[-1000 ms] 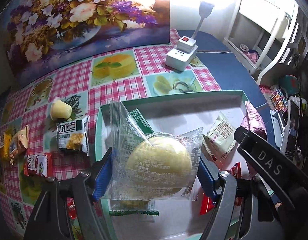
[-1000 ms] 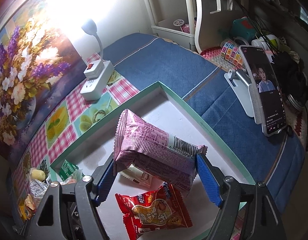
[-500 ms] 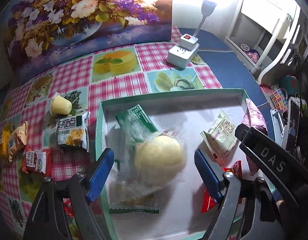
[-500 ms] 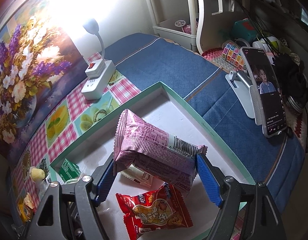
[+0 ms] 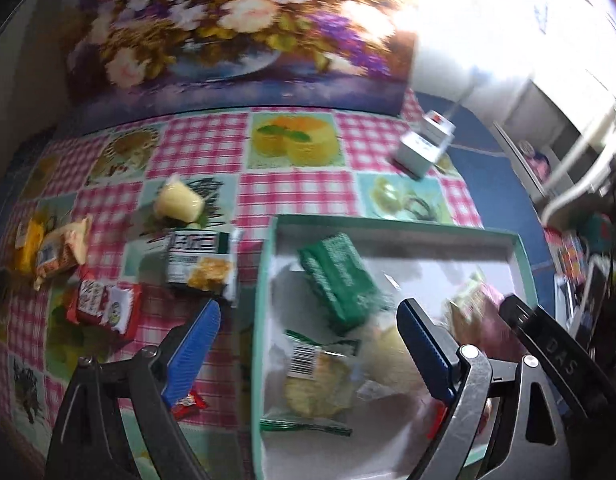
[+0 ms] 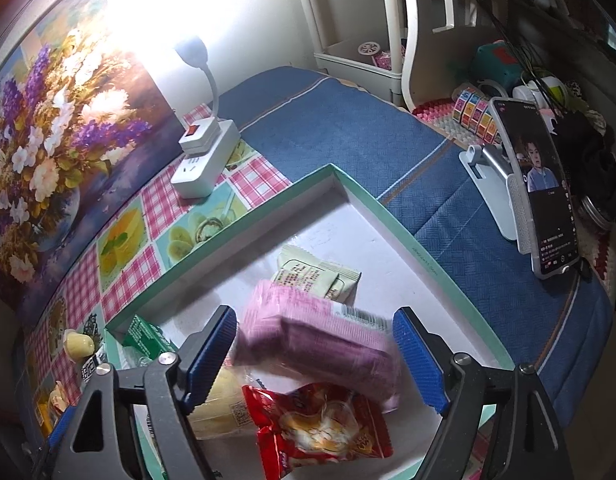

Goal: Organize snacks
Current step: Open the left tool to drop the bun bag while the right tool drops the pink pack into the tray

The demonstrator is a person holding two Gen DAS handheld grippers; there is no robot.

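Observation:
A white box with a green rim holds several snacks: a green pack, a clear-wrapped yellow bun, a green-edged cookie pack, a red pack, a pale pack. A pink pack falls, blurred, between my right gripper's blue pads. My right gripper is open above the box. My left gripper is open and empty over the box's left rim. Loose snacks lie on the checked cloth: a yellow jelly cup, a green-white pack, a red-white pack, orange packs.
A flower painting stands at the back. A white power strip with a lamp sits beside it. A phone on a stand and clutter lie on the blue cloth to the right of the box.
My left gripper opened, dropped the bun into the box and swung left. My right gripper opened and the pink pack is falling from it.

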